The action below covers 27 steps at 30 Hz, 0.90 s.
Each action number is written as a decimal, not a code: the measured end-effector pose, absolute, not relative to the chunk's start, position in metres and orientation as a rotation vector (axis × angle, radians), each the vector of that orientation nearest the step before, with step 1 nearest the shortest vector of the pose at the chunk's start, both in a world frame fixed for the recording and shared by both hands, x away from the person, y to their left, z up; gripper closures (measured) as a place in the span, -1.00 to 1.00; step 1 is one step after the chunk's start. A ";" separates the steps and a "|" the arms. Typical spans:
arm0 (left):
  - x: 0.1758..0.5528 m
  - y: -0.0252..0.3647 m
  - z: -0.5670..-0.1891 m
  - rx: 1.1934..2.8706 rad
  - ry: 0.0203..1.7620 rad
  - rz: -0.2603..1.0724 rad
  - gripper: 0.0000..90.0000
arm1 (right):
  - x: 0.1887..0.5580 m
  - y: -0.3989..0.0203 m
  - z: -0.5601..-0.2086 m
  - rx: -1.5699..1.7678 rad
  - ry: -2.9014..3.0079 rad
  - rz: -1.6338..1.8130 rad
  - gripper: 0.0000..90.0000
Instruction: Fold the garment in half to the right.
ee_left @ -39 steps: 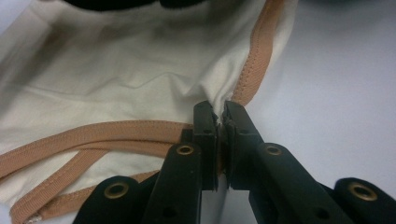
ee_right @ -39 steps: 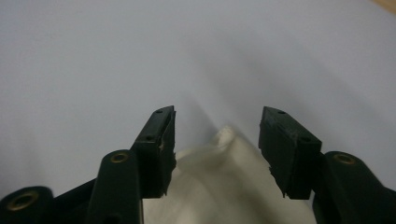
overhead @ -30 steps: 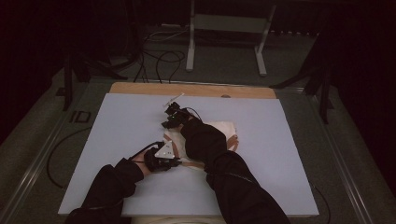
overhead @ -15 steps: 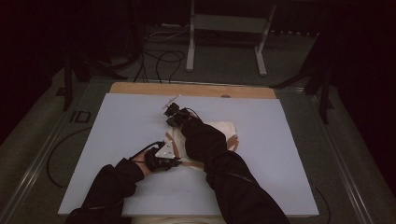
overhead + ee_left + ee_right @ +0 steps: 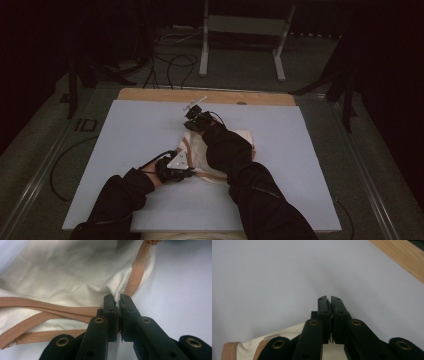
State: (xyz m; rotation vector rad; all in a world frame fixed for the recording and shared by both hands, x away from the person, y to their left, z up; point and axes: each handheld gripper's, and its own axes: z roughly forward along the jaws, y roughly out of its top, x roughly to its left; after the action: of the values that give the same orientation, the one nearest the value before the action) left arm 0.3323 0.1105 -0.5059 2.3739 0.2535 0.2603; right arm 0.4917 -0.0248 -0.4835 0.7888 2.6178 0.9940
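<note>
**Right jaws snap shut at the far corner; left keeps its pinch**

My right gripper [image 5: 196, 114] has just been closing, and its jaws now stand together with no gap to speak of. In the right gripper view nothing shows between the tips; the cream cloth [image 5: 247, 346] lies lower down, under the gripper's arms, so I cannot tell whether a fold is caught there. Compared with a second ago, this hand sits a touch higher and nearer the far wooden strip [image 5: 150, 95] of the table.

My left gripper [image 5: 186, 167] is clamped tight on the cloth's near edge, right where the tan trim [image 5: 137, 272] bends round a corner. It has not budged.

The cloth [image 5: 197, 150] lies on the pale blue mat [image 5: 140, 130], about mid-table, between my two grippers and partly under my right sleeve.

My reading is that one end is anchored and the other has just been taken or missed. If the right jaws have fabric, the next lift should carry that corner over into a fold. If not, I need to open and bite again.

I can read no brand or writing. A small pale patch [image 5: 270, 336] by the trim may be a label, but it is too small to read.
</note>
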 end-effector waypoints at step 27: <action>0.336 0.088 -0.479 2.437 0.140 0.284 0.90 | 0.478 -0.068 -0.456 0.822 2.556 1.036 0.95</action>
State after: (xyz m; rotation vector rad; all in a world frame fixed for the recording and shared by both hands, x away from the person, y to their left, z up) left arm 0.3356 0.0882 -0.4791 2.4374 0.1396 0.2838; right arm 0.4779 -0.0681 -0.4558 0.8222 2.5561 1.0359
